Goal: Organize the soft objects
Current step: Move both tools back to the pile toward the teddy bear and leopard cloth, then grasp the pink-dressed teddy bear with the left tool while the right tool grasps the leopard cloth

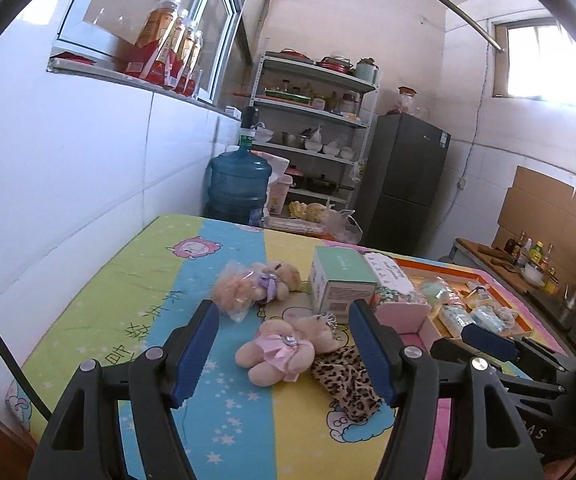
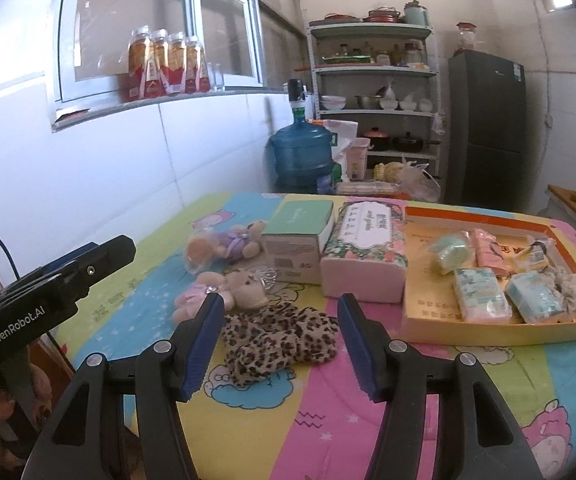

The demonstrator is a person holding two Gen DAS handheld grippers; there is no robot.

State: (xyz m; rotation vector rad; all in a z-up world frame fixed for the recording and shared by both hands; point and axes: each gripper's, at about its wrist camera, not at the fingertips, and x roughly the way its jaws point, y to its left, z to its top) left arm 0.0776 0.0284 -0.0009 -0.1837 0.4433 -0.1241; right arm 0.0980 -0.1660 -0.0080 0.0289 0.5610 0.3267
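My left gripper (image 1: 284,344) has jaws apart, nothing clamped; the pink-dressed plush bear (image 1: 276,354) lies on the cloth-covered table (image 1: 144,280) in the gap beyond them. My right gripper (image 2: 280,338) is likewise spread and empty, with the leopard-print scrunchie (image 2: 278,340), soft and ruffled, lying between and beyond its tips. A purple-dressed plush bear (image 2: 224,246) in crinkly clear wrap lies nearer the table's far left edge. Next come a boxy green-topped carton (image 2: 297,240) and a floral tissue pack (image 2: 363,256), touching each other. Toward the right edge, a shallow orange-rimmed cardboard tray (image 2: 419,312) holds wrapped tissue packets (image 2: 479,294), a pale green roll (image 2: 451,256) and a frilly beige scrunchie (image 2: 567,286).
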